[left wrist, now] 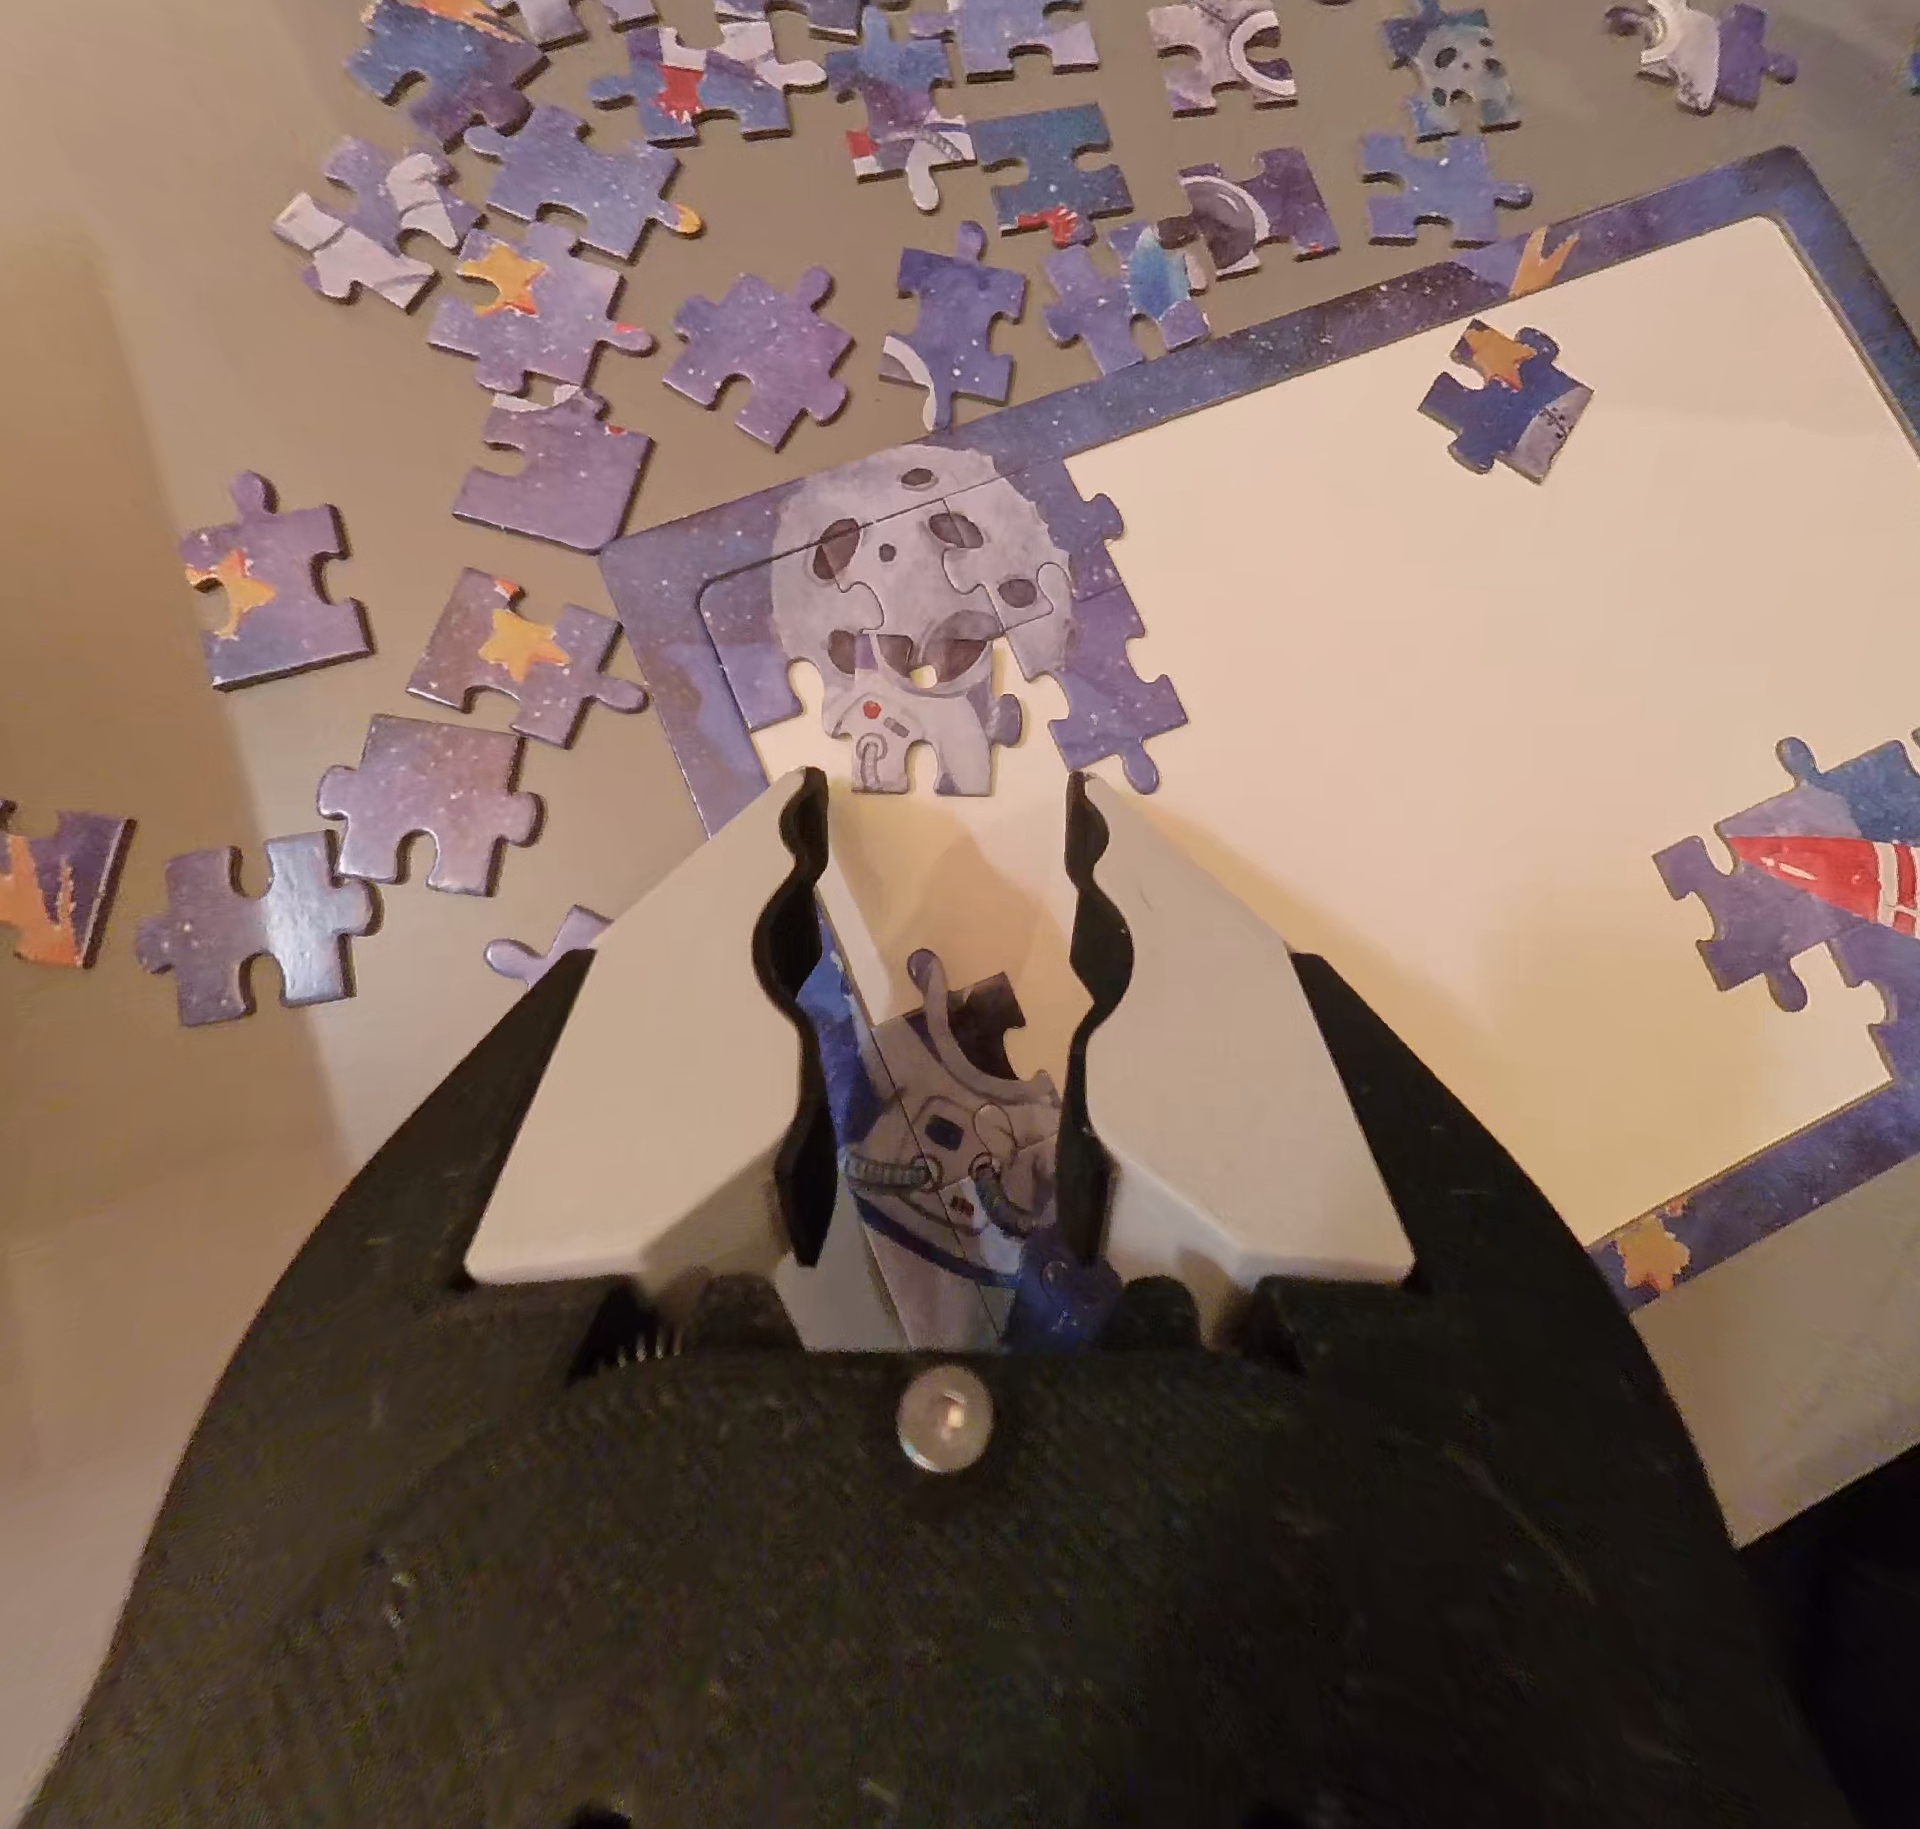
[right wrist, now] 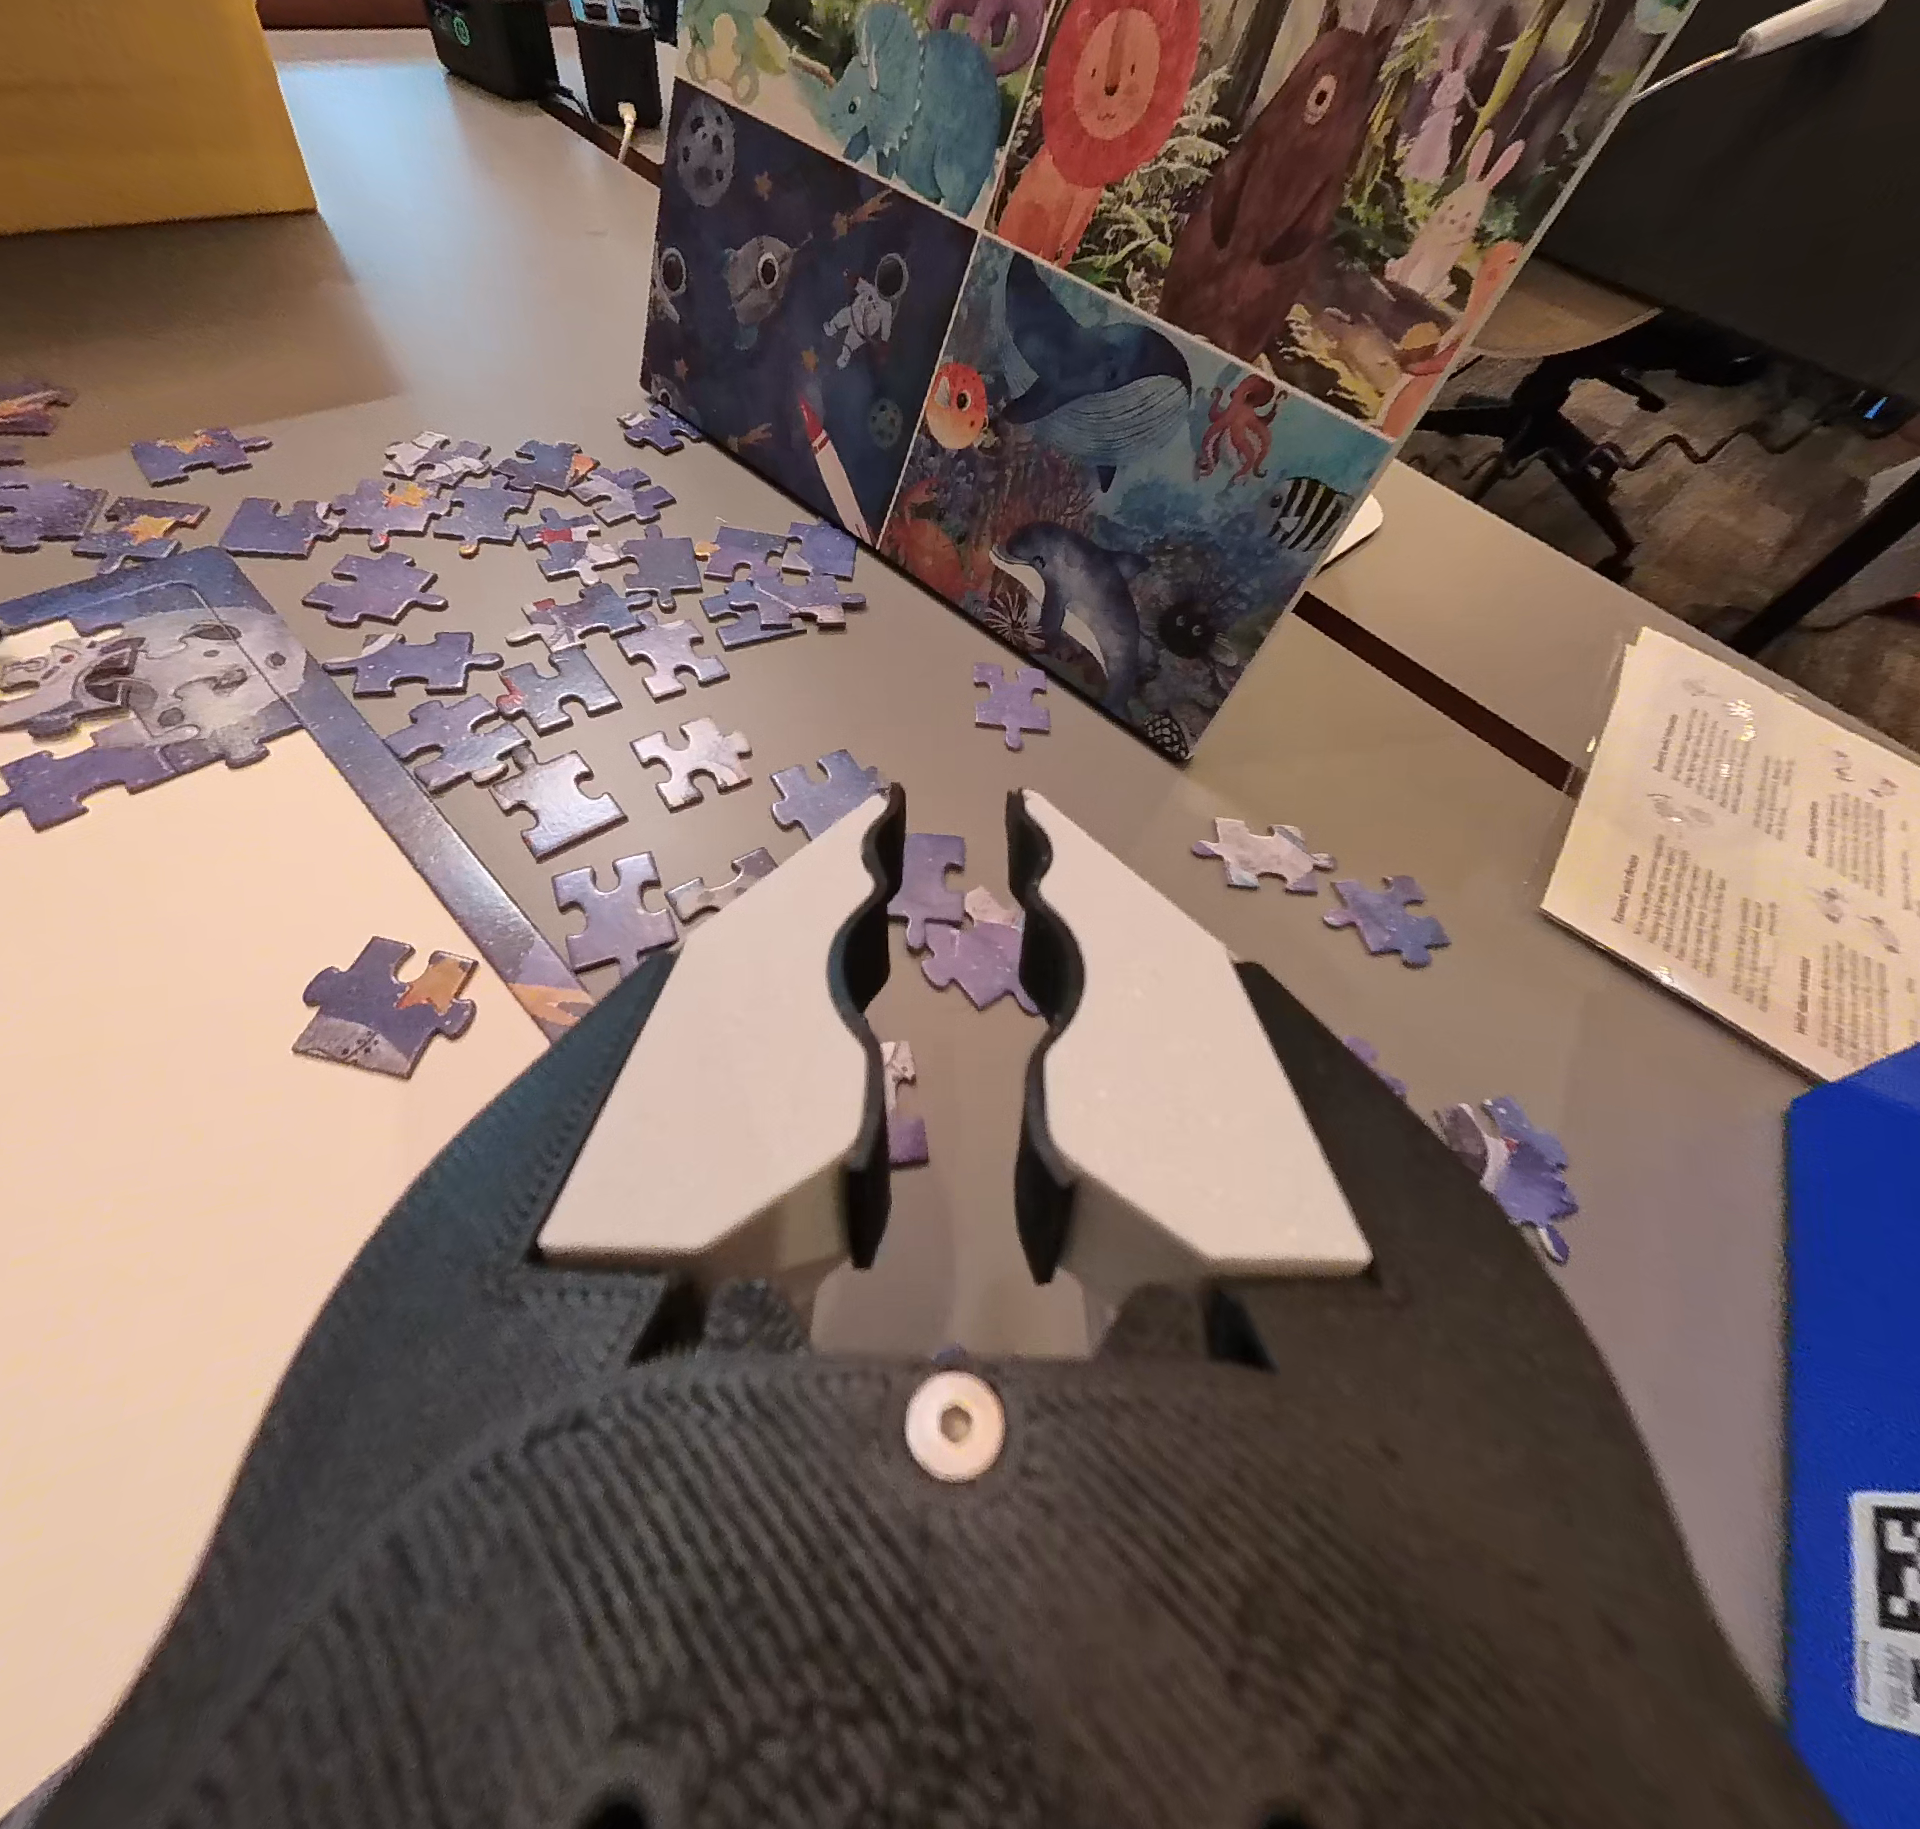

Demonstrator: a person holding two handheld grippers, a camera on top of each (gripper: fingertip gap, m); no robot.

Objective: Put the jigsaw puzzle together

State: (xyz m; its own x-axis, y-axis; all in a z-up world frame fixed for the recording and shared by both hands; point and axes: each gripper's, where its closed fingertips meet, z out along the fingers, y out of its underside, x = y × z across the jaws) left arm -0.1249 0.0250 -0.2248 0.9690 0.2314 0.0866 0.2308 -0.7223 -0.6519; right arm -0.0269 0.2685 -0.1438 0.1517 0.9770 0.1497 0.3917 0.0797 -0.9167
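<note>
Black hand-held gripper, white fingers

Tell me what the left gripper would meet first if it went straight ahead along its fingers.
Probably the astronaut puzzle piece, joined below the moon in the puzzle frame, just beyond the open left gripper; depth is uncertain.

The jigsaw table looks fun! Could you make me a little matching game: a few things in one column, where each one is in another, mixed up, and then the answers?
Things:
1. moon pieces
2. rocket piece
3. picture board
4. blue box

Places:
A. standing upright on the table beyond the loose pieces
B. joined together in a corner of the puzzle tray
C. at the right edge of the right wrist view, beside the right tool
D. lying alone on the tray's cream floor, joined to nothing

Pairs: 1-B, 2-D, 3-A, 4-C
</note>
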